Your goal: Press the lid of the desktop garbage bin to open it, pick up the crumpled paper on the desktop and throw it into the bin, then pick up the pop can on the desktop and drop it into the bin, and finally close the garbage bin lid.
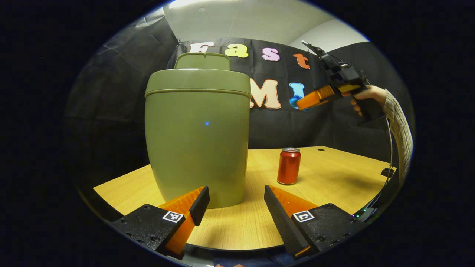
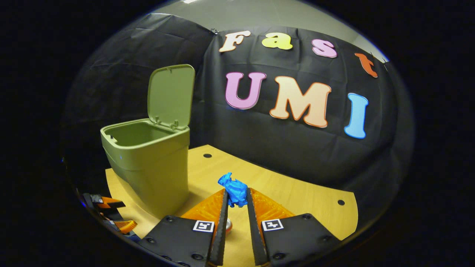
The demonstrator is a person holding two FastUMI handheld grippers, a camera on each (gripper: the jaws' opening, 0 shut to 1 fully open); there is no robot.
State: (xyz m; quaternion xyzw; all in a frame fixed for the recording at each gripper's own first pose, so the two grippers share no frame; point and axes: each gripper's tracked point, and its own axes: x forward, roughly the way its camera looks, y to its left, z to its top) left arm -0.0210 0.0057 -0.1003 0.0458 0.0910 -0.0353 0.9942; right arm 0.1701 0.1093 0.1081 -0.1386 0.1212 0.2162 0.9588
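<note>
A: Where is the green bin (image 1: 197, 137)?

B: It stands on the wooden table (image 1: 334, 174). In the left gripper view it is very near and big. Its lid (image 2: 171, 97) stands straight up at the back, so the bin is open on top.

A: What does the left gripper (image 1: 236, 202) do?

B: It sits low over the table, just in front of the bin. Its two fingers are wide apart and nothing is between them.

A: And the right gripper (image 2: 236, 202)?

B: Its fingers are close together and they pinch the blue crumpled paper (image 2: 233, 190) at their tips. The paper sticks up above the tips.

A: Can I see that one from the other side?

B: Yes. In the left gripper view a hand (image 1: 365, 97) in a knit sleeve (image 1: 400, 128) holds it up high, to the right of the bin, well above the table. A bit of blue peeks out at its tip.

A: Where is the red pop can (image 1: 289, 165)?

B: It stands upright on the table, to the right of the bin and apart from it. Nothing touches it.

A: Is the paper in the bin?

B: No. It is in the air, off to the side of the bin.
</note>
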